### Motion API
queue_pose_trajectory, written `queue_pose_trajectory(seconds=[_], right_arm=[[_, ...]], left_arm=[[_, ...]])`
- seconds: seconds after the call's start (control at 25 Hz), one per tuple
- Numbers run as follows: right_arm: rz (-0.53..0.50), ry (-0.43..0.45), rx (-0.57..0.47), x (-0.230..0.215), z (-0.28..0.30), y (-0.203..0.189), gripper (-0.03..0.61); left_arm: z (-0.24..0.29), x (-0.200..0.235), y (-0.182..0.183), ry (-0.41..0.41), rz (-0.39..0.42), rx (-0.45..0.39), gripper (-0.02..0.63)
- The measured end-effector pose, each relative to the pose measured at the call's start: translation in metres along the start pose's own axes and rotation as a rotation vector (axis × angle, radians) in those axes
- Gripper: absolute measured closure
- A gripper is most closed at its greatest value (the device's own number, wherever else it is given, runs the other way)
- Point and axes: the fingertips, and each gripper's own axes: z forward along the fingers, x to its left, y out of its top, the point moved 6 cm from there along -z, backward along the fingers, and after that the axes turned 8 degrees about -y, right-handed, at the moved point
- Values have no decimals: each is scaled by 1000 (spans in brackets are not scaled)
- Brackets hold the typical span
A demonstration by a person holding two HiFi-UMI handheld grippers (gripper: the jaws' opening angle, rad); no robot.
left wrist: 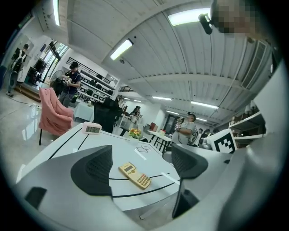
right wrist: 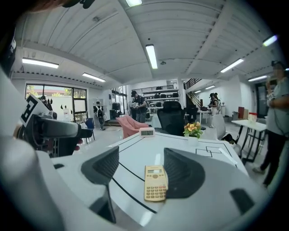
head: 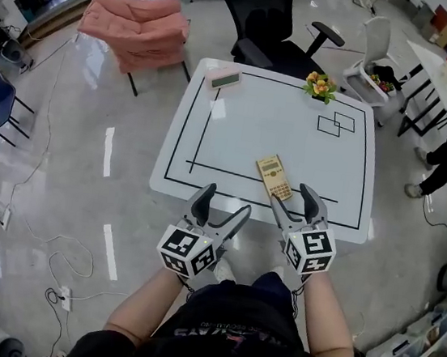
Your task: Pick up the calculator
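Calculator [head: 273, 177] print was unreadably small — clock [head: 224, 78], flowers [head: 321, 85] beyond on the bench [head: 280, 124]; left gripper [head: 226, 199] and right gripper [head: 291, 194] fingers apart.

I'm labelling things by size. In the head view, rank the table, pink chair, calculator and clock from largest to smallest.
1. table
2. pink chair
3. calculator and clock: they look about alike, and the clock lies farther from the camera, so I won't rank them.

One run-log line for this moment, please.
calculator: flat on table, untouched | left gripper: open, empty | right gripper: open, empty, near calculator
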Motion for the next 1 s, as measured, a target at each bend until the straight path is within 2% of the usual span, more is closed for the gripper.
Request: queue_pose_trajectory(seconds=[0.4,0.8,1.0], right_arm=[[5,7,111,-13,29,-37,282],[-27,31,257,-29,70,-83,229],[-31,50,331,-36,83,-105,225]], left_arm=[[16,12,-18,25,-35,38,216],[44,28,-37,83,-68,100,216],[60,31,-47,99,-91,125,216]])
